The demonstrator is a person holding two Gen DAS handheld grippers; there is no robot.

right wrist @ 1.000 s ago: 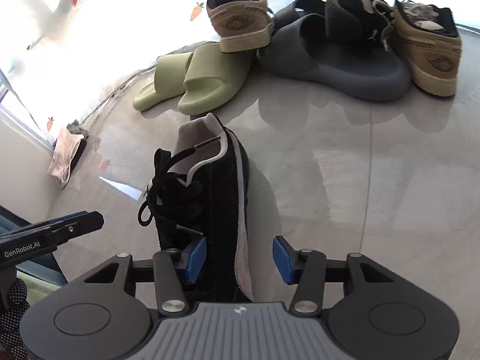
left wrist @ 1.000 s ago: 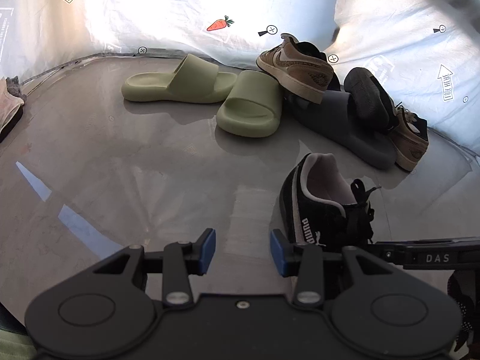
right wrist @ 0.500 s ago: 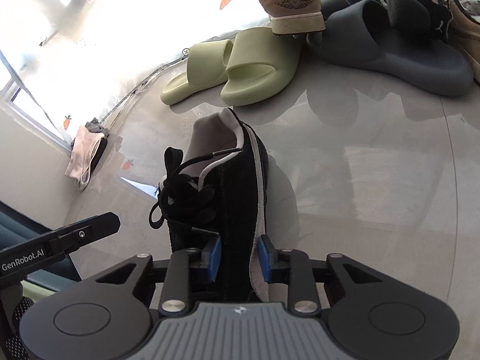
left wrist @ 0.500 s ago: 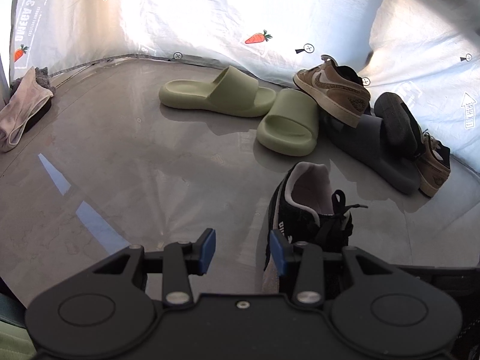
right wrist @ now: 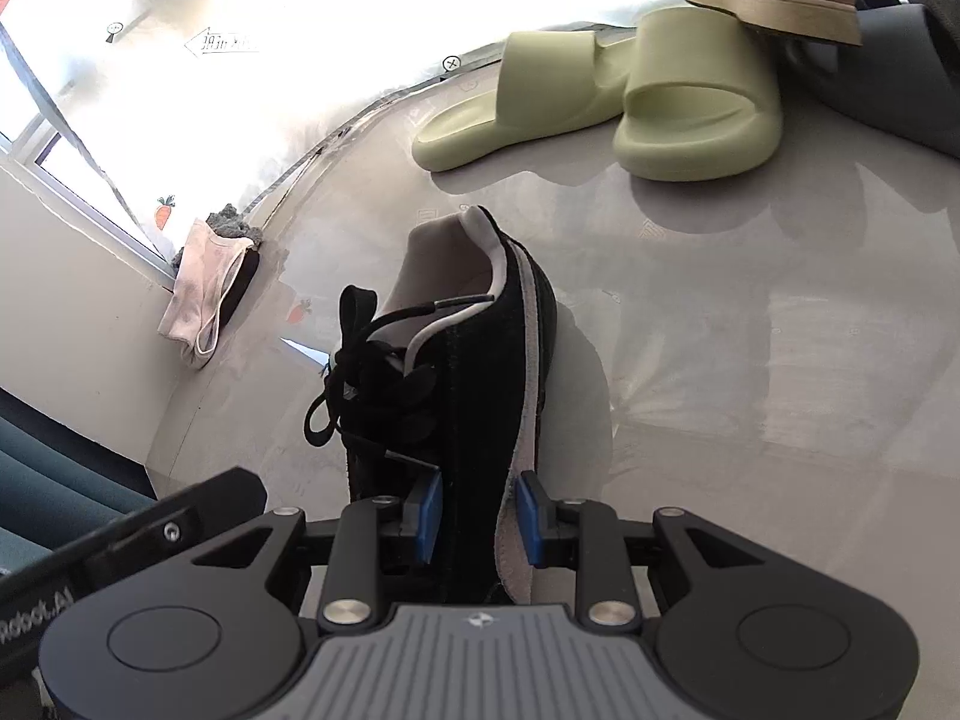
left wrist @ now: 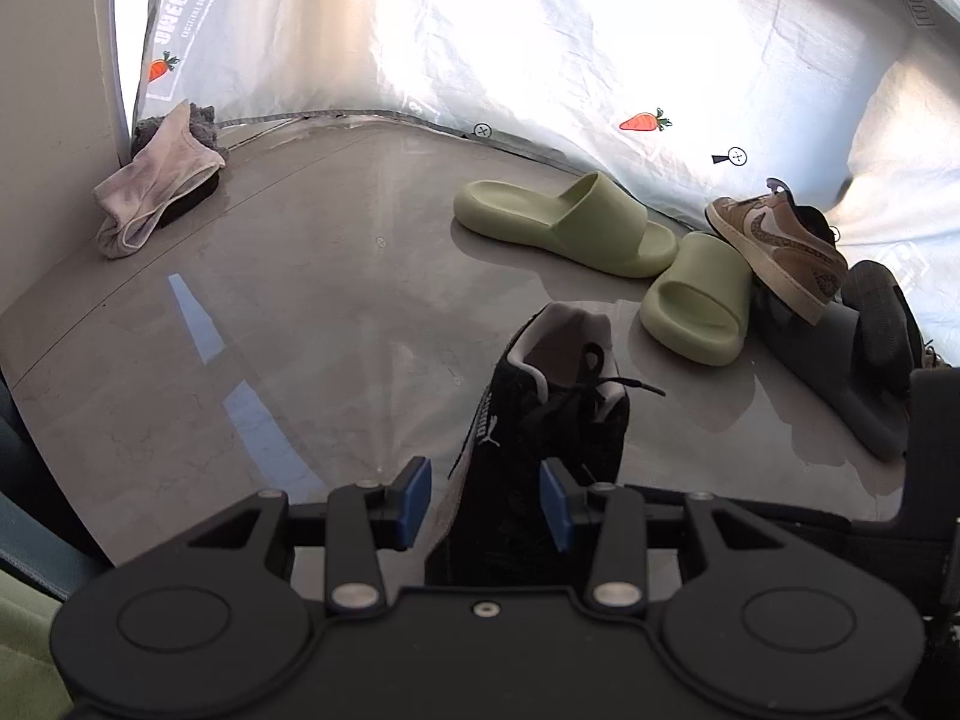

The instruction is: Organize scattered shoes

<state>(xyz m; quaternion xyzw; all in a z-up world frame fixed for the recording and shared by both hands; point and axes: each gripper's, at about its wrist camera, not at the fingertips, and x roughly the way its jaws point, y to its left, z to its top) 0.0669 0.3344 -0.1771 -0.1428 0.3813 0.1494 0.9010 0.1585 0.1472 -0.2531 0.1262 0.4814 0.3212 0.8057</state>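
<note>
Right gripper (right wrist: 478,517) jaws clamping black sneaker (right wrist: 456,360), left gripper (left wrist: 485,503) jaws apparently apart

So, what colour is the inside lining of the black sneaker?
Light grey, on the black sneaker; clearest in the right wrist view.

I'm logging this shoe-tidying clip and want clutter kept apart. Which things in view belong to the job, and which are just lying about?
Belongs to the job:
black suede sneaker, clamped by the right gripper
two pale green foam slides
tan leather sneaker
dark grey foam slide

Just lying about:
crumpled pinkish cloth
silver carrot-print backdrop
</note>
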